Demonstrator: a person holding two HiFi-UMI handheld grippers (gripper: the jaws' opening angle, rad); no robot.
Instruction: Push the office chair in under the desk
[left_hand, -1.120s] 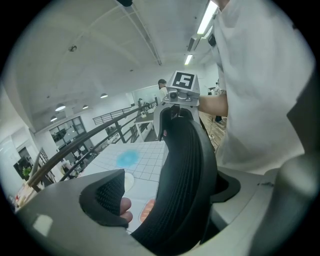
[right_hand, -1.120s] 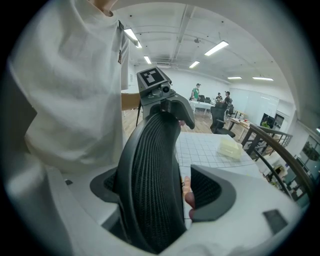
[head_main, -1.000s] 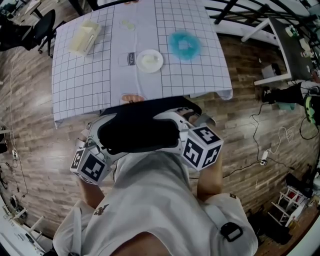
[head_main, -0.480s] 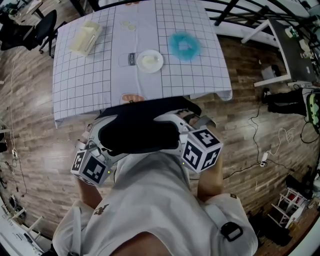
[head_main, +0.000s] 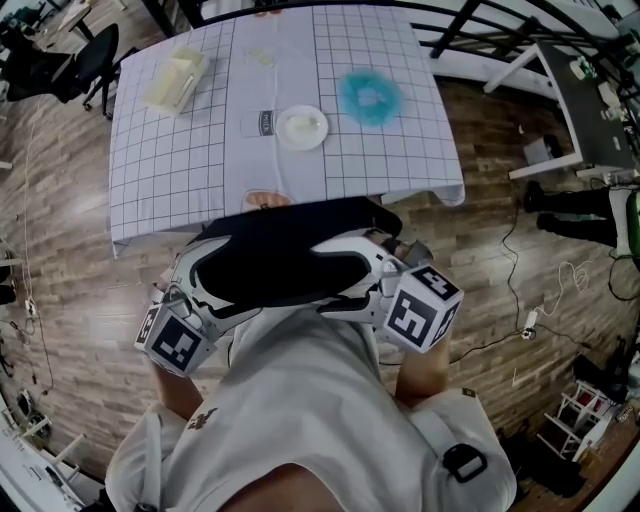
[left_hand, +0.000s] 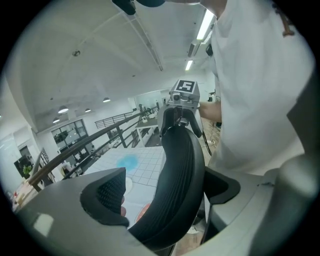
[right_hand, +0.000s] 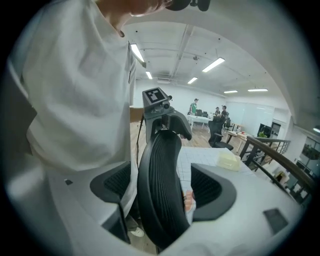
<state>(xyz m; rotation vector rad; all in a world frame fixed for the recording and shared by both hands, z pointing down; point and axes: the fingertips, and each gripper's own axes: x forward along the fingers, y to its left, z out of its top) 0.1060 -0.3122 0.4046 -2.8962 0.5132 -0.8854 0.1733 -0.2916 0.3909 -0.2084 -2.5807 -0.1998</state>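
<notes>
The office chair's black ribbed backrest (head_main: 290, 250) stands at the near edge of the desk (head_main: 200, 170), which wears a white grid cloth. My left gripper (head_main: 212, 282) straddles the backrest's left end and my right gripper (head_main: 348, 268) its right end. In the left gripper view the backrest (left_hand: 175, 185) runs between the open jaws of the left gripper (left_hand: 165, 192), with a gap at the left pad (left_hand: 107, 192). In the right gripper view the backrest (right_hand: 160, 190) stands between the right gripper's (right_hand: 162, 189) spread jaws, with gaps on both sides. The seat is hidden.
On the desk lie a white plate (head_main: 302, 127), a blue fluffy thing (head_main: 368, 95), a pale box (head_main: 175, 78) and a cup (head_main: 262, 123). Another black chair (head_main: 95, 50) stands far left. Cables (head_main: 530, 315) cross the wooden floor at right, near a second desk (head_main: 580, 95).
The backrest has edged slightly toward the desk. Both marker cubes have drifted outward and a little lower in the head view. The jaws stay around the backrest.
</notes>
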